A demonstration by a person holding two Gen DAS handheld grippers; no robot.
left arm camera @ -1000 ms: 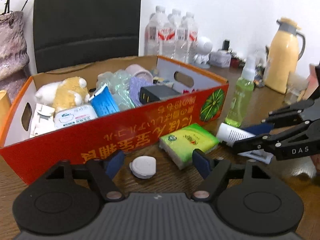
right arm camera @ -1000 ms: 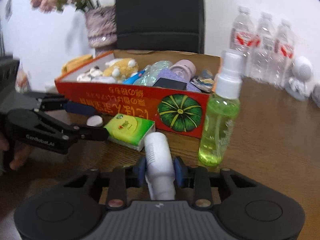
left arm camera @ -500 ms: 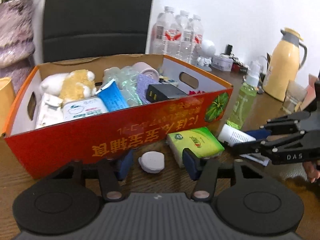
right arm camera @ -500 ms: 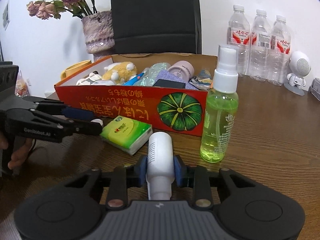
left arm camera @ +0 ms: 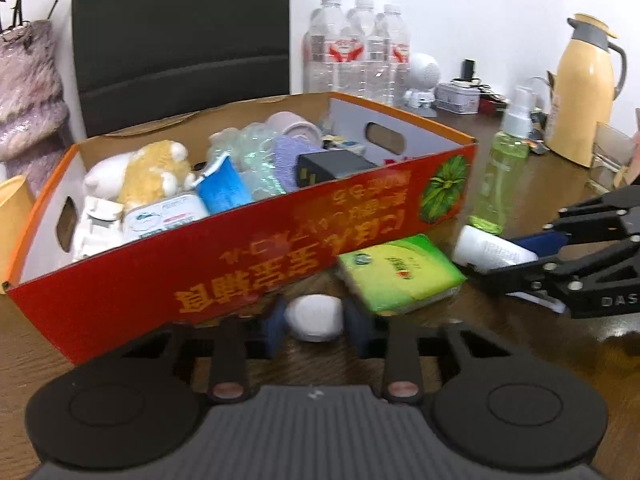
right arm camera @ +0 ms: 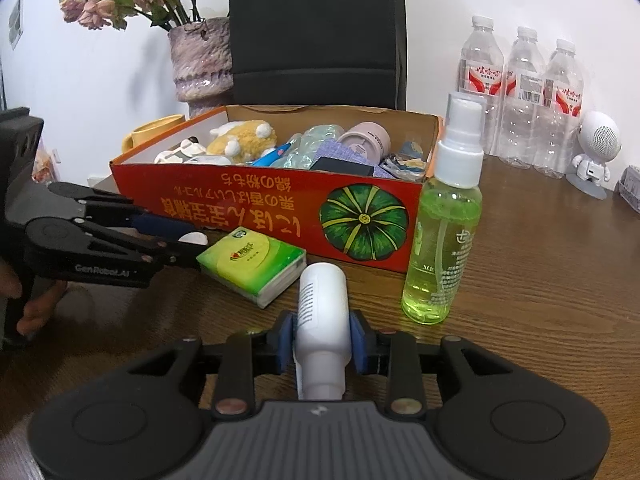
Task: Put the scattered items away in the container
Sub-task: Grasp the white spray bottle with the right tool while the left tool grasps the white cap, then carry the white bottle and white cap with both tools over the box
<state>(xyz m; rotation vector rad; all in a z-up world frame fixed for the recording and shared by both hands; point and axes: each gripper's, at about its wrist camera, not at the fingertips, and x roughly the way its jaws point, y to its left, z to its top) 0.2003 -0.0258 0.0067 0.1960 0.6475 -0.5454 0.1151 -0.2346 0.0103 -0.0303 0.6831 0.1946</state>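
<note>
A red cardboard box [left arm camera: 248, 268] [right arm camera: 256, 200] stands on the wooden table, filled with several small items. In front of it my left gripper [left arm camera: 314, 320] [right arm camera: 188, 240] is shut on a small round white case [left arm camera: 315, 317]. My right gripper [right arm camera: 322, 338] [left arm camera: 532, 256] is shut on a white tube [right arm camera: 322, 312] [left arm camera: 492, 250] lying on the table. A green tissue pack [left arm camera: 396, 276] [right arm camera: 250, 262] lies between the two grippers. A green spray bottle [right arm camera: 446, 220] [left arm camera: 502, 164] stands upright by the box's pumpkin corner.
Behind the box is a black chair back [right arm camera: 316, 32]. Three water bottles [right arm camera: 520, 92], a white robot figurine [right arm camera: 596, 152], a vase of dried flowers [right arm camera: 200, 60] and a yellow thermos [left arm camera: 584, 92] stand at the back. A yellow cup [left arm camera: 14, 216] sits left of the box.
The left gripper's fingers closed from wide apart onto the round white case. The right gripper kept still, holding the white tube.
</note>
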